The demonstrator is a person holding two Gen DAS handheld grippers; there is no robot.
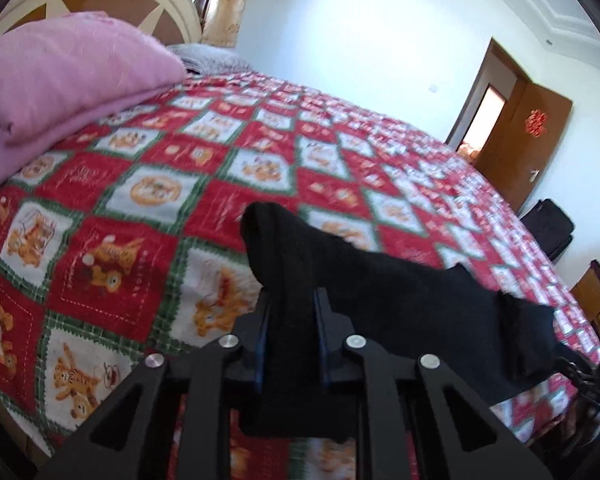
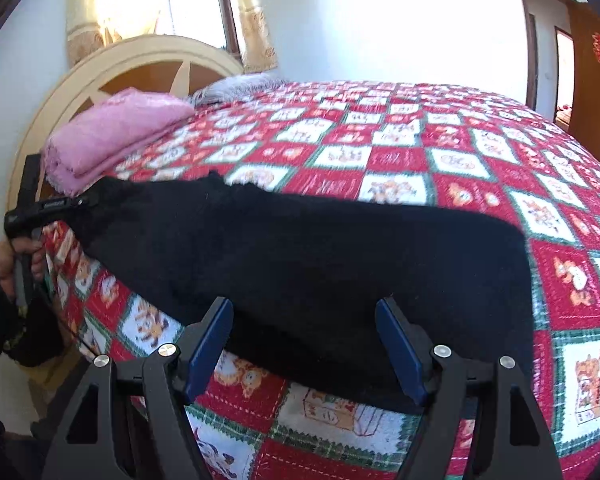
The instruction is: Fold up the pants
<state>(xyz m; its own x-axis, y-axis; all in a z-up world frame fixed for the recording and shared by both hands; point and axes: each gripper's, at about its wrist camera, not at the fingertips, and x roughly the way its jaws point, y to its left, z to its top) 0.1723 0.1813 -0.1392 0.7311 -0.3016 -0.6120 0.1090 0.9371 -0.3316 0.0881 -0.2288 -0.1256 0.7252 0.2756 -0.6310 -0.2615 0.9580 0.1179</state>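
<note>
A: The left gripper (image 1: 292,312) is clamped on a bunch of the black pants (image 2: 300,264), which are stretched across the bed's quilt (image 2: 480,168).

B: The right gripper (image 2: 304,344) is held wide; its near edge should be pinched before lifting.

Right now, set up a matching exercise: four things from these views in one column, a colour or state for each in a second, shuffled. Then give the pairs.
Things:
1. left gripper
2. right gripper
3. pants
4. folded blanket

States:
A. pink, lying by the headboard
B. black, spread over the patterned bedspread
C. fingers wide apart, pinching nothing
D. fingers clamped on a bunch of black cloth

Pairs: 1-D, 2-C, 3-B, 4-A
</note>
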